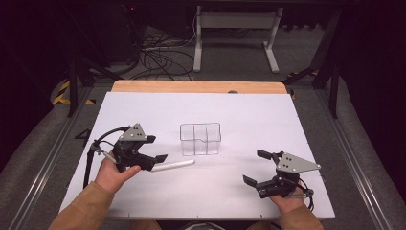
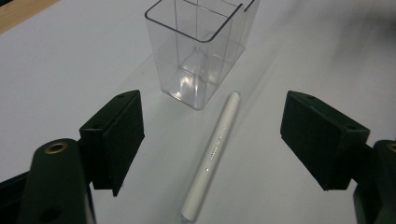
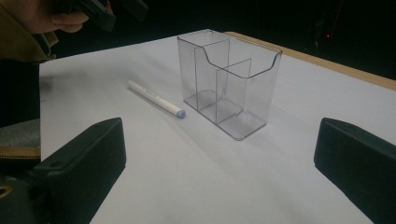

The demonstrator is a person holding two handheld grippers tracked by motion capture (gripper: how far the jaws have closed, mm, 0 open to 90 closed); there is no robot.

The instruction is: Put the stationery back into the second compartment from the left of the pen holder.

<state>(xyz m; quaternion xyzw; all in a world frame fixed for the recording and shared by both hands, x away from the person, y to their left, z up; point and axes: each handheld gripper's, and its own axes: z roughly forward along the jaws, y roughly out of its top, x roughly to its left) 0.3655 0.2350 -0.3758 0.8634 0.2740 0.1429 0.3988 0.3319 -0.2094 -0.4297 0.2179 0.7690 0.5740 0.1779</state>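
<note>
A clear plastic holder (image 1: 200,139) with several compartments stands upright near the middle of the white table (image 1: 201,110). A white pen (image 1: 173,166) lies flat just in front of its left corner. My left gripper (image 1: 156,148) is open over the pen's near end, empty. In the left gripper view the pen (image 2: 212,154) lies between the jaws, pointing at the holder (image 2: 198,51). My right gripper (image 1: 256,166) is open and empty at the front right. The right gripper view has the holder (image 3: 229,81) and pen (image 3: 156,99) ahead of it.
The white surface lies on a wooden tabletop (image 1: 198,86) whose far edge shows. Beyond it are a white desk frame (image 1: 234,33) and cables (image 1: 163,55) on the floor. In the right gripper view the other hand (image 3: 56,18) is at top left.
</note>
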